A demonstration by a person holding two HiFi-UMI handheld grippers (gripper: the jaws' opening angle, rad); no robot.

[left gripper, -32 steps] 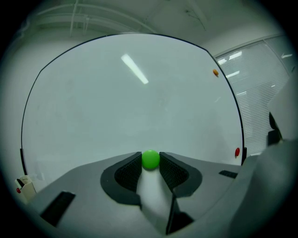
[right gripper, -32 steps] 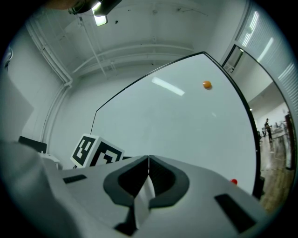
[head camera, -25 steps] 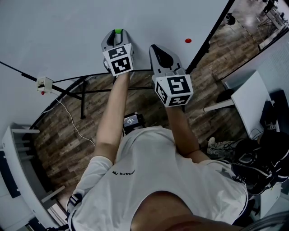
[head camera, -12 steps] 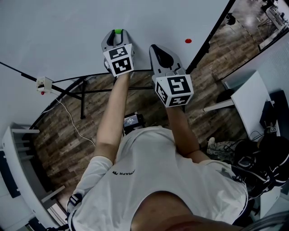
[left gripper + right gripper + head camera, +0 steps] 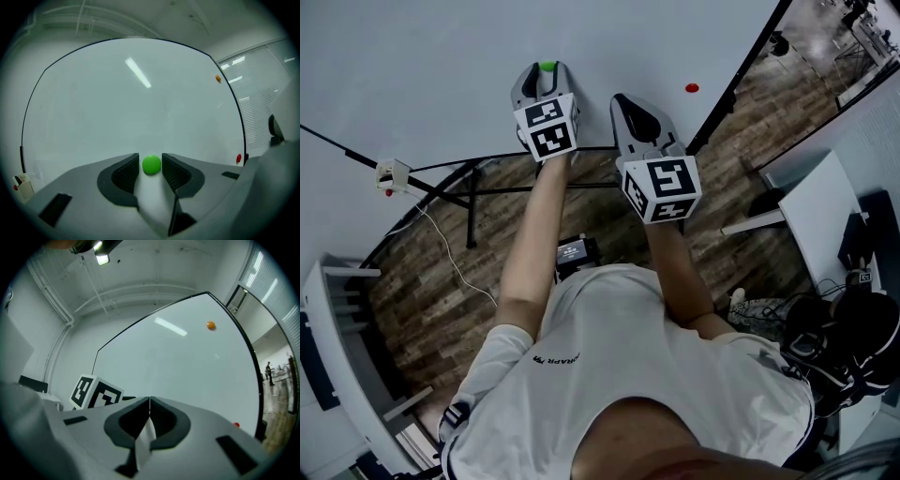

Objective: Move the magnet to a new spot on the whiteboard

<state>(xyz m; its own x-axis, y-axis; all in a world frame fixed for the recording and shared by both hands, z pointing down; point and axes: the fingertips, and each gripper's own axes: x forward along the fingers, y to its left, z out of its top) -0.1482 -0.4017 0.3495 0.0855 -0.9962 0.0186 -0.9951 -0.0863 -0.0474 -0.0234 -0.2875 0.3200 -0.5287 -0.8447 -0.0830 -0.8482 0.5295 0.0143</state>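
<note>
A green round magnet [image 5: 151,165] sticks on the whiteboard [image 5: 117,93] and shows at the tip of my left gripper [image 5: 542,80] in the head view. In the left gripper view, my left gripper [image 5: 150,158] has a jaw on each side of the magnet with a thin gap either way. Its jaws have just been opening and stand open, with the magnet between them. My right gripper [image 5: 149,399] is shut on nothing, its pads meeting. It is held level just right of the left one, short of the board [image 5: 178,371].
A red magnet [image 5: 691,87] sits low on the board near its right edge, and an orange magnet [image 5: 211,325] higher up. A small white clip [image 5: 392,174] hangs on the stand's black frame at the left. A white table [image 5: 816,211] and dark bags [image 5: 853,328] stand on the wood floor at the right.
</note>
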